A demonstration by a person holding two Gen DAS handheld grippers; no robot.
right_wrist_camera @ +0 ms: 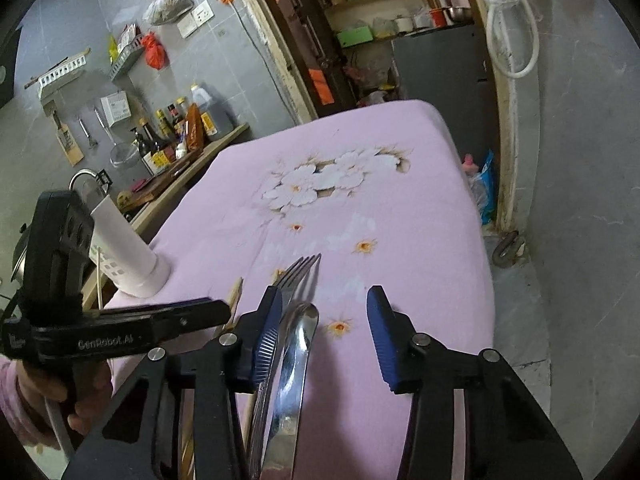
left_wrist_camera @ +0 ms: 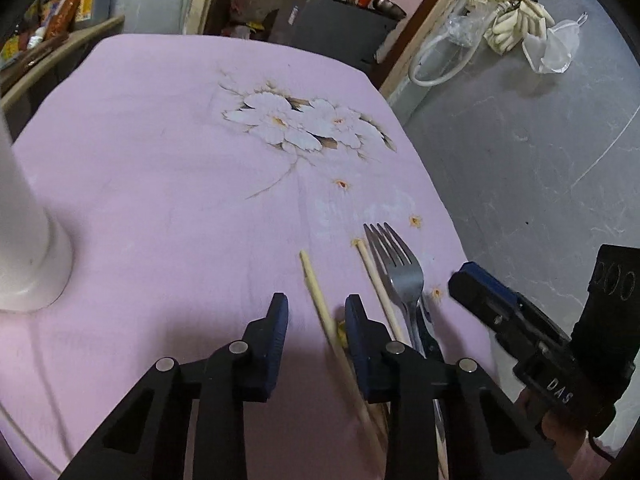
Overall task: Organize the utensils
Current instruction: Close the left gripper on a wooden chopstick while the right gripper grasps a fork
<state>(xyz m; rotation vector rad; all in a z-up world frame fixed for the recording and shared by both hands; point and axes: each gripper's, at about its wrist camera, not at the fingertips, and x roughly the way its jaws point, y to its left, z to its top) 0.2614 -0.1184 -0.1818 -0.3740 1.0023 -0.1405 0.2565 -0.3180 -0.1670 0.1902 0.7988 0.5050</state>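
Observation:
A steel fork (left_wrist_camera: pixel 394 264) lies on the pink flowered cloth (left_wrist_camera: pixel 168 168) with two wooden chopsticks (left_wrist_camera: pixel 316 292) beside it. My left gripper (left_wrist_camera: pixel 316 308) is open low over the cloth; one chopstick runs between its fingers. In the right wrist view the fork (right_wrist_camera: pixel 298 274) and a steel knife (right_wrist_camera: pixel 296 356) lie side by side. My right gripper (right_wrist_camera: pixel 324 308) is open above them, the knife just inside its left finger. A white utensil holder (right_wrist_camera: pixel 128 248) stands at the table's left, also in the left wrist view (left_wrist_camera: pixel 24 248).
The table's right edge drops to a grey floor (left_wrist_camera: pixel 540 160). A counter with bottles (right_wrist_camera: pixel 176 132) stands at the far left. The left gripper body (right_wrist_camera: pixel 120 332) lies close to the right one.

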